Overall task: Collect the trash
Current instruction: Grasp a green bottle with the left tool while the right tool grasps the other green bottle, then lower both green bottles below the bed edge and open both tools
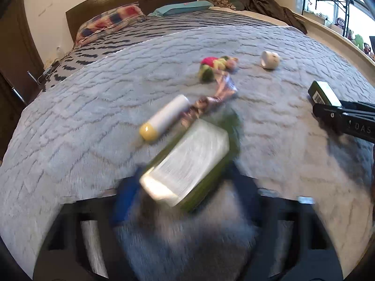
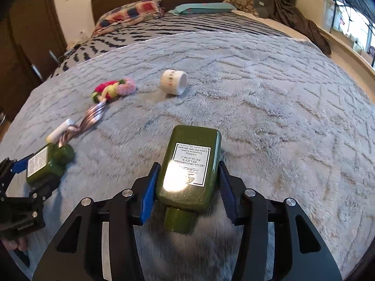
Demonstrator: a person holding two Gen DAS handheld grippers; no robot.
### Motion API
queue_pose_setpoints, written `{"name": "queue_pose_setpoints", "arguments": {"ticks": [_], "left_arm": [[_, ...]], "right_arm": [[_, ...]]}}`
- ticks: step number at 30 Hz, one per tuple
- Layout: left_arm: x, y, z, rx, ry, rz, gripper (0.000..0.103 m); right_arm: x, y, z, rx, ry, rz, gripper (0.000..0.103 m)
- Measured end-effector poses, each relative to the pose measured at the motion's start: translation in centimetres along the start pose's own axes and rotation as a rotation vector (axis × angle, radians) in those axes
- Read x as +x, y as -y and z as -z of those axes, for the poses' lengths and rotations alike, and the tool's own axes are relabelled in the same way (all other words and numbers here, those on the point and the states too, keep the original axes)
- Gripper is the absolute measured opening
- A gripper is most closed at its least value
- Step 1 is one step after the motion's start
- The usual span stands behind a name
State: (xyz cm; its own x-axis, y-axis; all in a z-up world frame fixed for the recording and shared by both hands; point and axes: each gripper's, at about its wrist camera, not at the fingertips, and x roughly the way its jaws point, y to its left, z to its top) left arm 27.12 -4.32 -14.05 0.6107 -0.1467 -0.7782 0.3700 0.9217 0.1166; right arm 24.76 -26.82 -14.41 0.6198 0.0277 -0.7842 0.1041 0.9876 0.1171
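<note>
The right gripper (image 2: 187, 185) has its jaws clenched on a dark green bottle (image 2: 191, 171) that lies label-up on the grey blanket (image 2: 269, 117) of the bed, cap toward the camera; the blue pads (image 2: 150, 192) press the bottle's two long sides. Ahead of these jaws, well apart, a small white cup (image 2: 174, 82) lies on its side, and to its left is a bright knitted toy (image 2: 113, 90) with a crumpled foil wrapper (image 2: 92, 118) just below it. The left gripper (image 1: 185, 192) has a second green bottle (image 1: 187, 161) between its jaws, tilted, its white label up; this view is smeared by motion, but in the right wrist view the blue pad sits against that bottle's side, so it looks grasped. Just ahead and left of the left jaws lies a white tube with a yellow cap (image 1: 164, 119), touching the wrapper's near end. Striped bedding and pillows (image 1: 110, 21) lie far ahead by the headboard.
</note>
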Motion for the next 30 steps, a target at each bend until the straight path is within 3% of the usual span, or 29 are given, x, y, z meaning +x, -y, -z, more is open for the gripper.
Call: {"name": "queue_pose_setpoints", "arguments": {"ticks": [13, 30], "left_arm": [[-4.8, 1.5, 4.8, -0.036, 0.028, 0.011, 0.051], [-13.3, 5.6, 14.3, -0.095, 0.067, 0.052, 0.05]], "right_arm": [[-4.5, -2.1, 5.7, -0.11, 0.005, -0.084, 0.047], [-11.5, -3.7, 14.0, -0.199, 0.072, -0.193, 0.047]]}}
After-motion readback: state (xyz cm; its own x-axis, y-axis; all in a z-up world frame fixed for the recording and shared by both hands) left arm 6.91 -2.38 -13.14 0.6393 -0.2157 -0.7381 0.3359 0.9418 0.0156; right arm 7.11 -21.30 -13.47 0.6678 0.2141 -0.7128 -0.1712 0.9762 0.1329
